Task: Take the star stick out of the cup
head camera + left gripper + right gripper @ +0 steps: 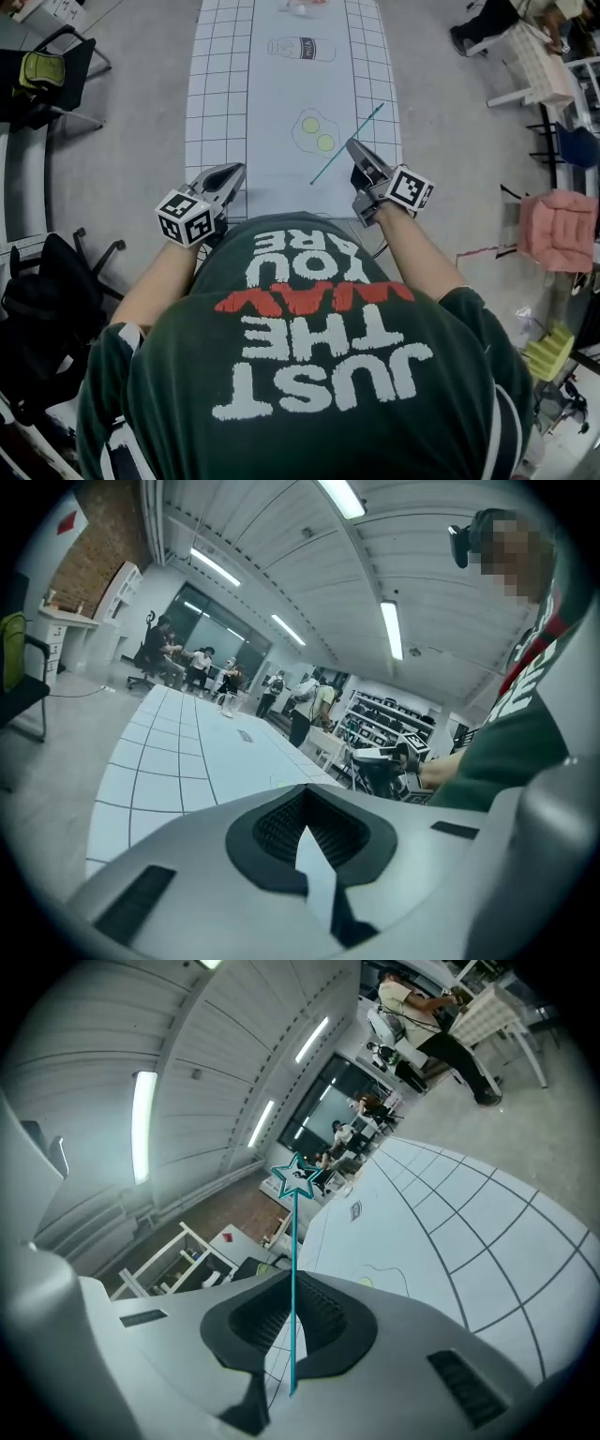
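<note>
My right gripper (352, 145) (292, 1316) is shut on the thin teal star stick (366, 123), held in the air over the near end of the white gridded table (217, 84). In the right gripper view the stick runs up between the jaws to its outlined star (295, 1181). My left gripper (238, 170) (309, 836) hovers at the table's near edge, jaws together with nothing in them. A small pale object (299, 7) stands at the table's far end, too cut off to identify.
The table mat carries a printed milk carton (301, 49) and printed fried eggs (316, 131). Black chairs (52, 70) stand at the left, a pink chair (559, 230) and a white chair (534, 66) at the right. People stand beyond the table (305, 705).
</note>
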